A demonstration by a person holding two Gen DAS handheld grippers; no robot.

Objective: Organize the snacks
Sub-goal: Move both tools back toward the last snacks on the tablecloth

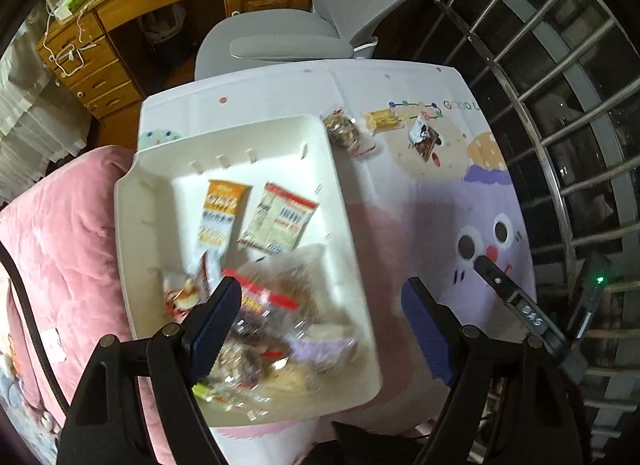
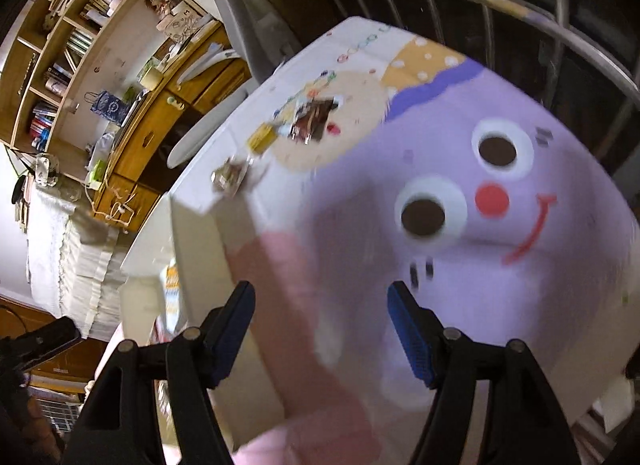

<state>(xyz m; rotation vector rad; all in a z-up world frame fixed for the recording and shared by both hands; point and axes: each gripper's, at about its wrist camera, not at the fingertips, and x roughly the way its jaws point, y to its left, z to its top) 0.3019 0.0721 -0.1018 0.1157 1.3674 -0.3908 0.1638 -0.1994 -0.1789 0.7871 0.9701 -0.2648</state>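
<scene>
- Left wrist view, far left: pink quilt (image 1: 60, 233) beside the counter (image 1: 400, 193), touching the white bin (image 1: 132, 201).
- White bin on the left part of the counter, with two flat packets lying side by side in its far half: orange-topped packet (image 1: 221, 213), print too blurred to read; red-and-white packet (image 1: 278, 221), barcode-like stripes seen, no legible words.
- Nearer in the bin, a blurred heap of clear-wrapped snacks (image 1: 276, 325); count of the heap not to be told.
- Left gripper (image 1: 320, 329) held over the near end of the bin, fingers (image 1: 212, 329) spread wide, nothing between them; heap directly under and between the fingers, left finger overlapping its left edge.
- Beyond the bin on the counter, three loose snacks in a row: clear nut-mix pack (image 1: 344, 133) just beside the bin's far right corner, yellow packet (image 1: 383, 119) next, dark torn-looking wrapper (image 1: 424, 137) last.
- Printed cover: "Good" partly readable near the far edge, purple cartoon face (image 1: 492, 241) on the right.
- Black part lettered "DAS" (image 1: 532, 317) at the right, over the face.
- Right wrist view: right gripper (image 2: 322, 329) above the counter (image 2: 360, 145) cover, fingers (image 2: 412, 337) wide apart, empty; bin wall (image 2: 200, 249) to their left, the three loose snacks well ahead, blurred.
</scene>
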